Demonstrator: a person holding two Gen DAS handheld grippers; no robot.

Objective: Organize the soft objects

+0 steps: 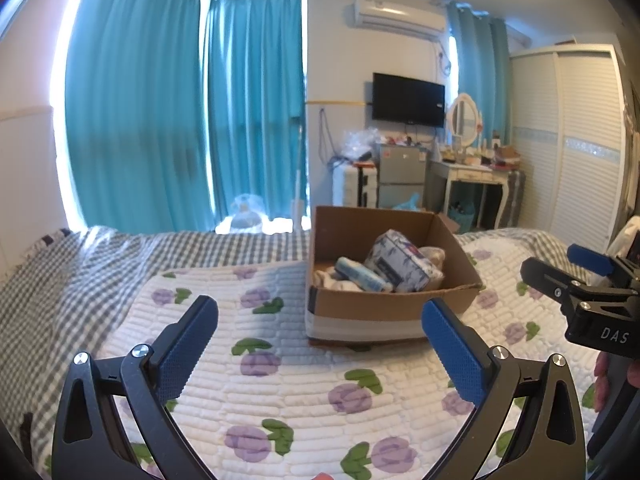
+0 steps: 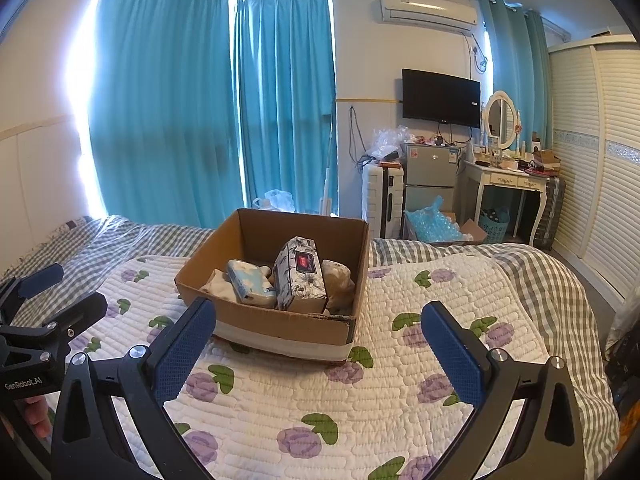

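A brown cardboard box (image 1: 384, 308) (image 2: 280, 320) sits on the flowered quilt (image 1: 304, 396) (image 2: 360, 408). Inside lie a floral tissue pack (image 1: 400, 260) (image 2: 302, 276), a light blue soft pack (image 1: 360, 274) (image 2: 250, 282), a white cloth (image 2: 218, 284) and a beige soft item (image 2: 338, 276). My left gripper (image 1: 320, 344) is open and empty, above the quilt in front of the box. My right gripper (image 2: 318, 346) is open and empty, also just in front of the box. Each gripper shows in the other's view, the right one (image 1: 560, 276) and the left one (image 2: 68, 288).
A grey checked sheet (image 1: 80, 280) covers the bed under the quilt. Teal curtains (image 2: 180, 120), a small fridge (image 2: 430, 180), a white dressing table (image 2: 512, 184), a wall television (image 2: 440, 98) and a white wardrobe (image 2: 600, 160) stand beyond the bed.
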